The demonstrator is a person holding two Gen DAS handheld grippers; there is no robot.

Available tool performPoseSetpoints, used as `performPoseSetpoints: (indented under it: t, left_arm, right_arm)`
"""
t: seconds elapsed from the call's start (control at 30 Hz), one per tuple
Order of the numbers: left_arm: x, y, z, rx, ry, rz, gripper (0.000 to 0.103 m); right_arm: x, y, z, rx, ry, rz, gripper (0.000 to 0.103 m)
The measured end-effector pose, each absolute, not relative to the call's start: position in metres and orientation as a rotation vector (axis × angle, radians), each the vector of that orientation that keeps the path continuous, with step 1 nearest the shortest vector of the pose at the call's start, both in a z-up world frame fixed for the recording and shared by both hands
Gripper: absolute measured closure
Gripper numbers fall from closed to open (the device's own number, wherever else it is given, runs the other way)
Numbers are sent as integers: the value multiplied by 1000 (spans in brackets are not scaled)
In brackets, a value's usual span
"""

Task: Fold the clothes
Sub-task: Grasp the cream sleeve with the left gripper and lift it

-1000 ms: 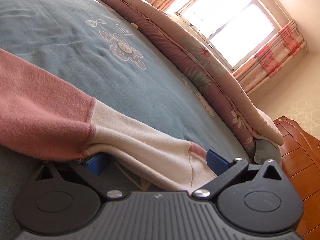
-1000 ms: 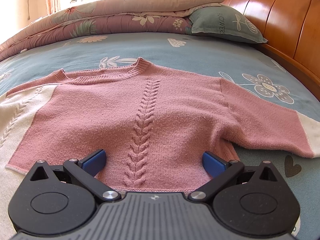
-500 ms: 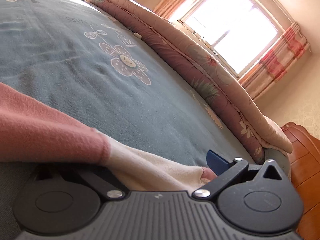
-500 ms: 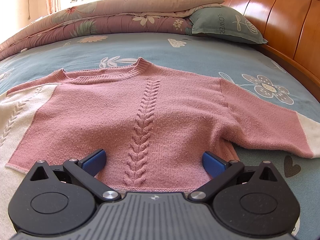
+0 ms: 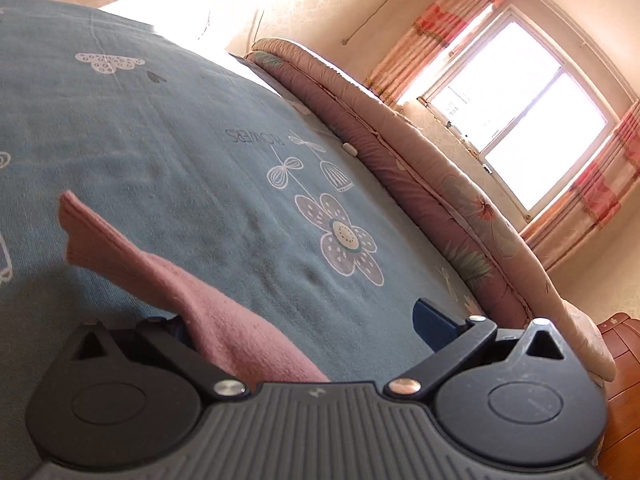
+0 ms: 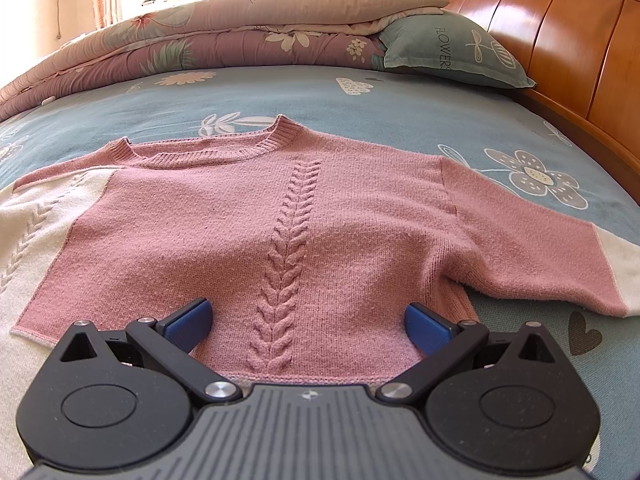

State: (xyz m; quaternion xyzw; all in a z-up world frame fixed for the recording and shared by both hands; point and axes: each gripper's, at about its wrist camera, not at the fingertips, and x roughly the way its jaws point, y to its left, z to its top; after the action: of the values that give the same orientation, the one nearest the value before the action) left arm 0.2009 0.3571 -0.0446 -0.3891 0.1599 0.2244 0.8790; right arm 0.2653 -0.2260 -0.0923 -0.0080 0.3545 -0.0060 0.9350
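A pink knit sweater [image 6: 304, 216] with a cable braid down the front and cream lower sleeves lies flat on the blue flowered bedsheet [image 6: 400, 112]. My right gripper [image 6: 308, 322] is open just above the sweater's hem, one blue finger on each side of the braid. In the left wrist view a pink strip of the sweater [image 5: 160, 280] drapes over my left gripper's [image 5: 304, 326] left finger and hides it. The right fingertip [image 5: 432, 324] stands far off to the side, so this gripper is open. The strip's ribbed end sticks up to the left.
A rolled flowered quilt [image 6: 200, 40] runs along the far side of the bed, also seen as the quilt [image 5: 440, 184] under the window [image 5: 528, 136]. A blue pillow [image 6: 448, 52] leans on the wooden headboard [image 6: 560, 40].
The left wrist view has swung and slid along the sleeve: the cream part has left the view and only a pink ribbed end remains over the left finger. The right gripper has not moved.
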Motion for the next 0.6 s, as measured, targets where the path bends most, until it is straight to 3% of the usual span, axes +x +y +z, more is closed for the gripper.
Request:
performPoseSetpoints:
  t: [0.27,0.47,0.53,0.6]
  left_arm:
    - [185,375,-86,-907,417,411,1]
    - [179,389,-100,-950,329,383,1]
    - [177,392,-100,-976,331,390,6]
    - [173,394,-101,-995,340,395,17]
  right_arm:
    - [265,-226,-93,-17,721,-13,0]
    - [265,-226,-93,-14,719,-11,0]
    - [265,-226,-93,-14,719,-11,0]
    - [265,-226,-93,-14,718,-11,0]
